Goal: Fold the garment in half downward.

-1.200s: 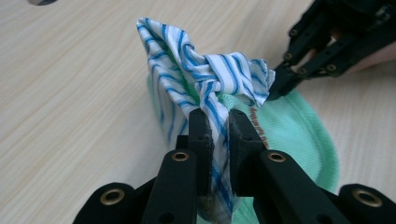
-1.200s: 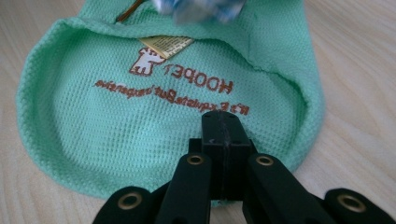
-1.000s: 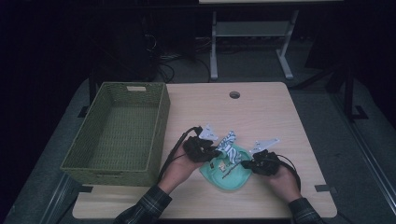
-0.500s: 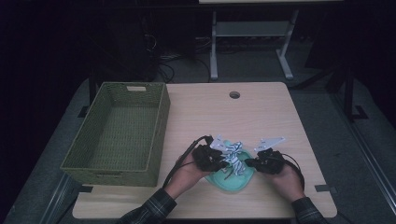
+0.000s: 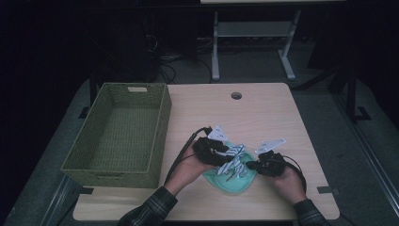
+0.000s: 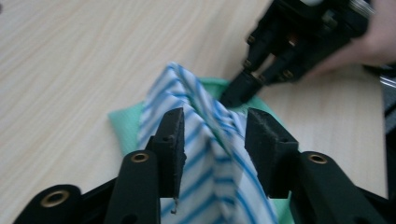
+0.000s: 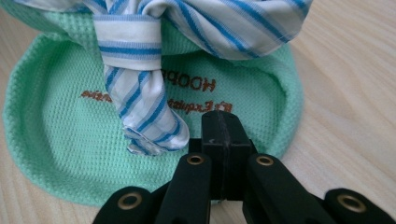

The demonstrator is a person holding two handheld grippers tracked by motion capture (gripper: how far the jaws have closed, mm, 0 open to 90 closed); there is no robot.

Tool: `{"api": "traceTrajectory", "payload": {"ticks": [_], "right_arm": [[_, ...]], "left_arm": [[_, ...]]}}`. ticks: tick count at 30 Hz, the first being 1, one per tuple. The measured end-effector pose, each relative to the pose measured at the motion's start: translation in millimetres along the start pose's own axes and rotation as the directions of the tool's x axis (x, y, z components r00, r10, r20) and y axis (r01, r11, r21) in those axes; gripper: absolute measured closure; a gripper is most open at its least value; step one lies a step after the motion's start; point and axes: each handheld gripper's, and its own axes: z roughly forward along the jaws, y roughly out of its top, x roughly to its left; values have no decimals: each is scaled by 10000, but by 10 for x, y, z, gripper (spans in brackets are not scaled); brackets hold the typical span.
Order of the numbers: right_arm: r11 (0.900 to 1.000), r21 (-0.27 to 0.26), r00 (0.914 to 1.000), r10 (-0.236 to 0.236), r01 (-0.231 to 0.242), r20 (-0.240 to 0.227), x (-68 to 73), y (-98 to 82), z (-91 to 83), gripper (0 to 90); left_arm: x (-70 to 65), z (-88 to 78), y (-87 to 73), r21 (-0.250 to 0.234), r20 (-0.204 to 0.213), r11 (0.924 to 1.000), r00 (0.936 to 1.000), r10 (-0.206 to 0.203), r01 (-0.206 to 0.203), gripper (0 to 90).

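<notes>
One green woven basket (image 5: 117, 134) stands at the left of the tabletop (image 5: 263, 113), and two cloths lie near the front edge: one mint-green waffle-knit cloth (image 5: 230, 179) spread flat, and one white cloth with blue stripes (image 5: 234, 159) bunched on top of it. Brown stitched writing runs across the green cloth in the right gripper view; one line reads upside down as something like "HODP", and the smaller line below it is too blurred to read.

The left tongs (image 6: 212, 140) stand part-way open with a fold of the striped cloth rising between the jaws; they have just been opening, and the pads do not press on the fabric. The right tongs (image 7: 223, 140) are closed tight, jaws pressed together at the near edge of the green cloth; whether they pinch its rim cannot be told. In the high view both tongs sit over the cloths, the left one (image 5: 221, 153) at the striped cloth's left, the right one (image 5: 251, 165) at its right.
</notes>
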Motion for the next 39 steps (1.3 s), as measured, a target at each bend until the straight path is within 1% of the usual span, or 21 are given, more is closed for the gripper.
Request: {"api": "traceTrajectory", "payload": {"ticks": [3,4,6,11,12,13,15,18,19,20,21,22,23,24,26,28,32,33,36,38,39], "right_arm": [[10000,34,10000,-58,58,13,8,-1,19,897],[10000,25,10000,-64,64,5,9,0,21,897],[9999,52,10000,-89,89,13,9,1,20,897],[9999,38,10000,-93,93,-9,6,-4,18,897],[9999,37,10000,-95,95,-13,6,-4,18,897],[10000,25,10000,-65,65,-40,7,-4,18,897],[10000,26,10000,-70,70,-43,6,-5,18,897],[10000,36,10000,-66,66,-35,5,-5,17,897],[10000,35,10000,-51,51,-36,5,-5,17,897],[10000,36,10000,-59,59,-29,6,-5,17,897],[10000,42,10000,-67,67,-16,6,-4,17,897],[10000,42,10000,-77,77,1,8,-4,17,897],[9999,60,10000,-92,92,21,9,-4,13,897],[10000,27,10000,-71,71,2,10,-5,11,897],[10000,-72,10000,-44,44,-64,8,-3,-16,897],[9998,-211,10000,-20,18,-93,14,3,-58,897],[9990,-442,9998,-61,53,-178,40,2,-120,897],[9989,-468,9998,-50,40,-206,54,3,-129,897],[9987,-484,9994,-158,143,-308,100,14,-146,897],[9984,-525,9989,-250,230,-392,133,22,-149,897],[9983,-512,9987,-286,265,-413,150,28,-151,897]], "left_arm": [[29,105,6,311,27,9992,9997,-257,256,608],[41,139,6,498,6,9986,9998,-189,188,608],[46,208,3,704,-94,9970,9995,-303,309,606],[61,312,-9,994,-228,9943,9991,-363,384,607],[57,326,-16,962,-192,9941,9987,-482,499,608],[60,334,-23,1042,-159,9935,9989,-438,453,613],[51,355,-40,1035,-118,9932,9986,-523,533,618],[45,374,-57,1158,54,9917,9983,-575,565,677],[45,380,-60,1206,138,9911,9982,-581,560,725],[34,390,-64,1113,143,9917,9977,-664,644,778],[29,390,-66,1105,142,9919,9978,-641,621,816],[34,384,-66,1196,149,9917,9986,-501,480,857],[32,382,-67,1186,152,9917,9986,-512,490,872],[35,373,-65,1196,174,9919,9988,-459,435,877],[25,352,-60,1045,127,9931,9985,-539,523,884],[36,296,-44,994,127,9940,9988,-464,449,887],[64,141,-2,570,-58,9971,9987,-506,509,888],[69,102,8,418,-117,9974,9982,-585,589,888],[108,-13,31,159,-278,9983,9981,-556,561,888],[130,-70,40,-73,-378,9975,9968,-703,701,888],[149,-104,44,-57,-448,9979,9969,-654,652,888]]}}
